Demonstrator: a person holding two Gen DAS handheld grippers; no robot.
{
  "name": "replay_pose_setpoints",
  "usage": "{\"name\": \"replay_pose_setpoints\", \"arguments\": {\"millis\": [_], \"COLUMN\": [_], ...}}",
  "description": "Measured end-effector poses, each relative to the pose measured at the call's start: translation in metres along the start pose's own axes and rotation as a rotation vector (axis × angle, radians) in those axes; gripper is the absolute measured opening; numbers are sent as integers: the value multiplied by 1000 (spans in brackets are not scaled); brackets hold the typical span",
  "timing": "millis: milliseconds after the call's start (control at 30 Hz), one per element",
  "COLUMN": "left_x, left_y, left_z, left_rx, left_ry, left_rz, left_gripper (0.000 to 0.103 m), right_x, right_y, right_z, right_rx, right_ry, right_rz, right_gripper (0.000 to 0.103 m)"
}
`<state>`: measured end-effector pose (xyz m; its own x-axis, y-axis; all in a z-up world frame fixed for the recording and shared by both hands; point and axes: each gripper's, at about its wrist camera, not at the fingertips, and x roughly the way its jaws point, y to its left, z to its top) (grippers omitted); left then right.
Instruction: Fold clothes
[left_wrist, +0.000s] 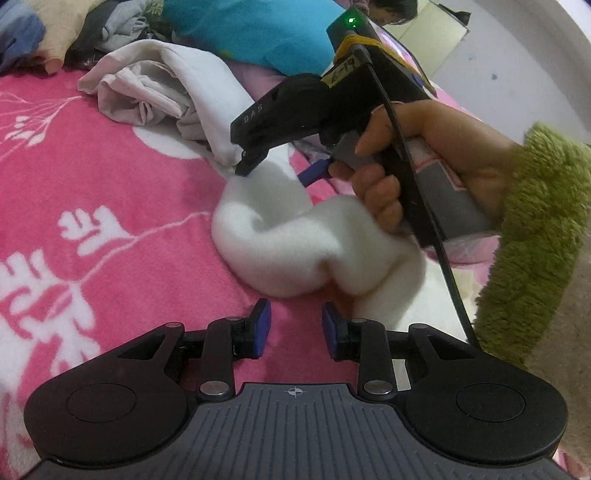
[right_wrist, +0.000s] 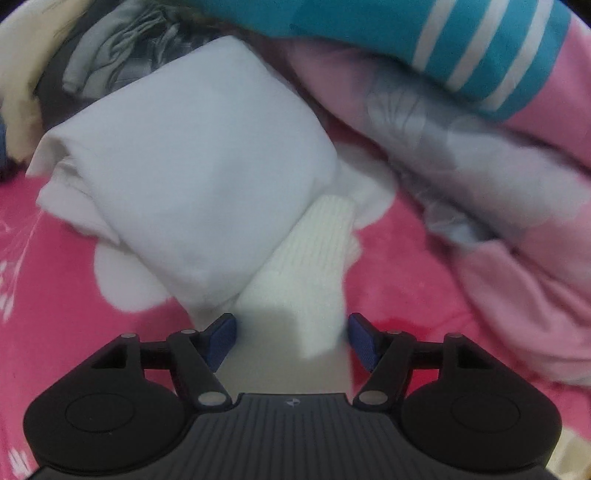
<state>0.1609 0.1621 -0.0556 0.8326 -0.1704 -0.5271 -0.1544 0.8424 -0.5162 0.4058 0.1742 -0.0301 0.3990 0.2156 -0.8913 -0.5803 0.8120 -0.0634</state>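
Tongs: left tongs (left_wrist: 296, 329) spread, empty; right tongs (right_wrist: 291, 341) spread around white sock (right_wrist: 306, 266).

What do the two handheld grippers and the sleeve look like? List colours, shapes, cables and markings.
Left gripper: black linkage arms with silver pivot pins, blue-padded fingers, ribbed grey base bearing a crosshair mark. Right gripper: black pistol-shaped body, grey handle, green light, yellow tape, handwritten label, thin black cable. The hand's sleeve is fuzzy green fleece.

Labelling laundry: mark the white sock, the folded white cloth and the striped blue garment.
white sock (right_wrist: 314, 258): right wrist view, ribbed cuff.
folded white cloth (right_wrist: 199, 158): right wrist view, top face.
striped blue garment (right_wrist: 480, 48): right wrist view, striped end.
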Motion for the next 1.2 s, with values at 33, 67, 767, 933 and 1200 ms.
{"name": "replay_pose_setpoints", "arguments": {"millis": [33, 67, 767, 933, 1200], "left_x": [-1, 0, -4, -1, 0], "left_y": [0, 0, -10, -12, -11], "left_z": [1, 1, -7, -8, -8], "left_rx": [6, 12, 87, 98, 101], "left_ry": [-3, -6, -18, -17, -18], "left_rz": [3, 5, 29, 37, 36], "left_gripper": [30, 30, 31, 31, 32], "right_x": [-4, -8, -336, -319, -227], "right_y": [-4, -8, -181, -205, -228], "right_z": [-2, -4, -338, -449, -550], "right_rx": [31, 62, 554, 844, 1358], "right_ry": [-6, -12, -898, -781, -633], "right_rz": [19, 39, 230, 185, 274], "right_gripper": [55, 39, 14, 15, 16]}}
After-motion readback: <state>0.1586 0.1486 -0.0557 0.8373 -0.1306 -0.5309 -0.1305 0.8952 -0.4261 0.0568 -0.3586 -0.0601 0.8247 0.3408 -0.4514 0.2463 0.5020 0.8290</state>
